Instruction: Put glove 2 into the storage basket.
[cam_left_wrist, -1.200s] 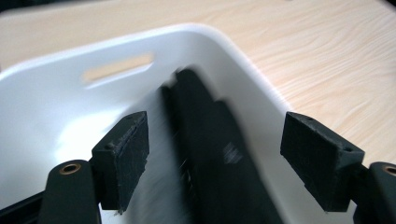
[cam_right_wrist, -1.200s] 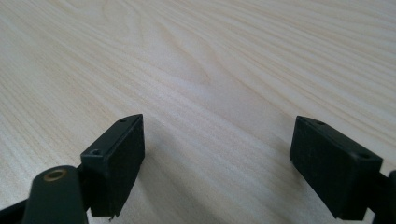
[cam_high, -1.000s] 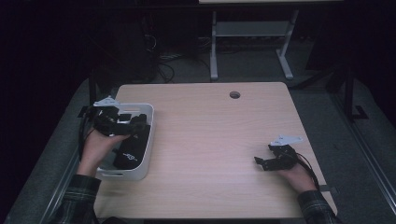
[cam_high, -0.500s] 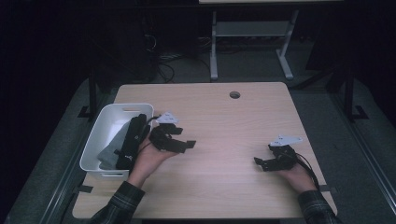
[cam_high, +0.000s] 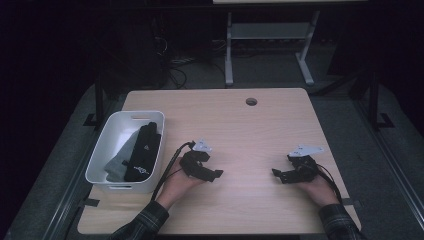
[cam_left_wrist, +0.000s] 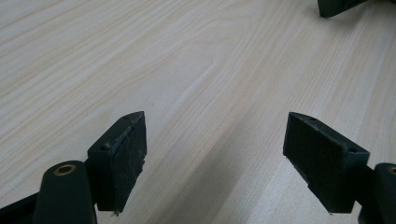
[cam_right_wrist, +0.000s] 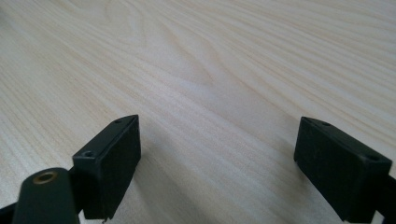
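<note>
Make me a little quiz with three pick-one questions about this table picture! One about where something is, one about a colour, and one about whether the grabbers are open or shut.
1. Where does the bin sit on the table?
A. by its left edge
B. in the middle
C. by its right edge

2. What colour is the bin?
A. red
B. white
C. blue

3. How do the jaws of the left gripper and the right gripper stand?
A. both shut
B. both wide apart with nothing between them
C. both shut on a sock

Answers:
1. A, the high view shows it at the left edge.
2. B, its walls are white, with dark and grey cloth inside.
3. B, bare wood shows between each pair of pads.
</note>
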